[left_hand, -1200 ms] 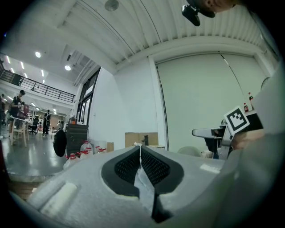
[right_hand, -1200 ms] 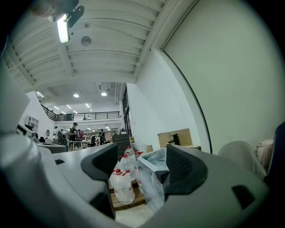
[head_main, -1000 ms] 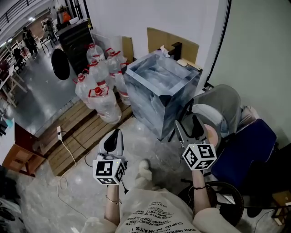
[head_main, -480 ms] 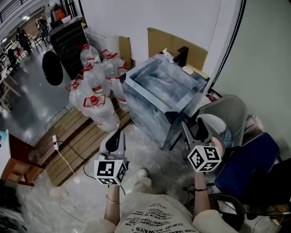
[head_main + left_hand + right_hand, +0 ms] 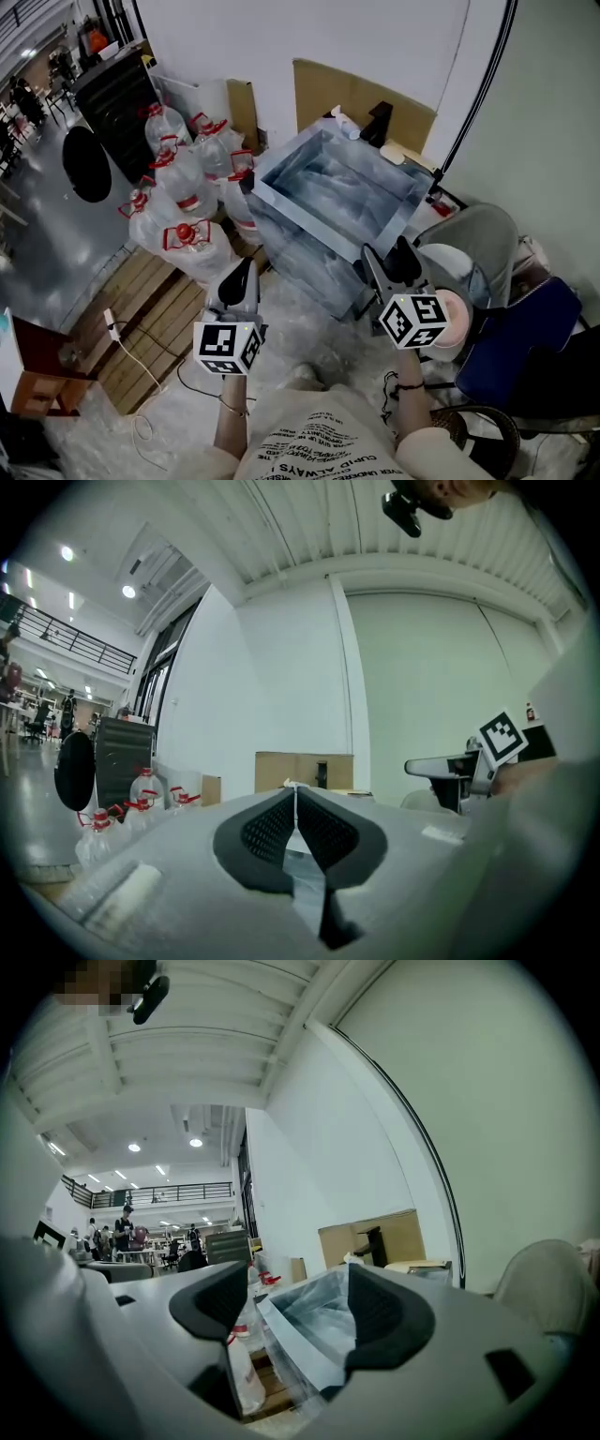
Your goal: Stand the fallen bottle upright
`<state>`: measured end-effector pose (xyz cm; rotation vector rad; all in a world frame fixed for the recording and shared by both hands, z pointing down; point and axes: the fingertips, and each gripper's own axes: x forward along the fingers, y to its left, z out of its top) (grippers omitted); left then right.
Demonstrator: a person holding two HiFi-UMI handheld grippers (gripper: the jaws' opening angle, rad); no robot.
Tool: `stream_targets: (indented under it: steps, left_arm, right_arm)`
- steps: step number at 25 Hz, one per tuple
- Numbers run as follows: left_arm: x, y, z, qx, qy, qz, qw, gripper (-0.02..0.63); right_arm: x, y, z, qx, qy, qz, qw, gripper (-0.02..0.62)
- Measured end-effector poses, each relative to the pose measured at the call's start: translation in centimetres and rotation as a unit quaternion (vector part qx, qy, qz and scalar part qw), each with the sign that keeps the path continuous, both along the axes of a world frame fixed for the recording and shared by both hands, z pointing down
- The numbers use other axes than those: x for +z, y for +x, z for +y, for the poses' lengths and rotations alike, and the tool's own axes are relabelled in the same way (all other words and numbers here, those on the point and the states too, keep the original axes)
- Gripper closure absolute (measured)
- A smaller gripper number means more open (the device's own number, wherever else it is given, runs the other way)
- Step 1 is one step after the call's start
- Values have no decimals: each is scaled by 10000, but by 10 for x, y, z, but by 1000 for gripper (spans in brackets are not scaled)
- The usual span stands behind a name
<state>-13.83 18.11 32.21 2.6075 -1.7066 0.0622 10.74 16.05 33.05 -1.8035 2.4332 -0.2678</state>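
Several big clear water bottles with red caps stand packed together on a wooden pallet to the left of a plastic-wrapped tank. The nearest bottle looks tilted, but I cannot tell whether it lies down. My left gripper is shut and empty in the air, pointing at the tank's near left corner. My right gripper is open and empty near the tank's right corner. In the left gripper view the bottles show far left; in the right gripper view one bottle shows between the open jaws beside the tank.
Cardboard sheets lean on the white wall behind the tank. A grey chair and a blue chair stand at the right. A white cable runs over the pallet and floor. A black cabinet stands behind the bottles.
The view has shifted forward, so tank and bottles sit nearer and lower in the head view. Both grippers keep their places before me, the left shut and the right open.
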Motion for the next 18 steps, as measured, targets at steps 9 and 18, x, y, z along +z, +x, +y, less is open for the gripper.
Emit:
stream_targets:
  steps: [9, 18]
  left_arm:
    - [4, -4, -45, 225, -28, 57, 9997, 578]
    - [17, 3, -103, 392, -113, 49, 9992, 578]
  right_arm:
    - [4, -18, -41, -111, -141, 190, 9997, 268]
    - [18, -11, -91, 41, -233, 158, 9996, 268]
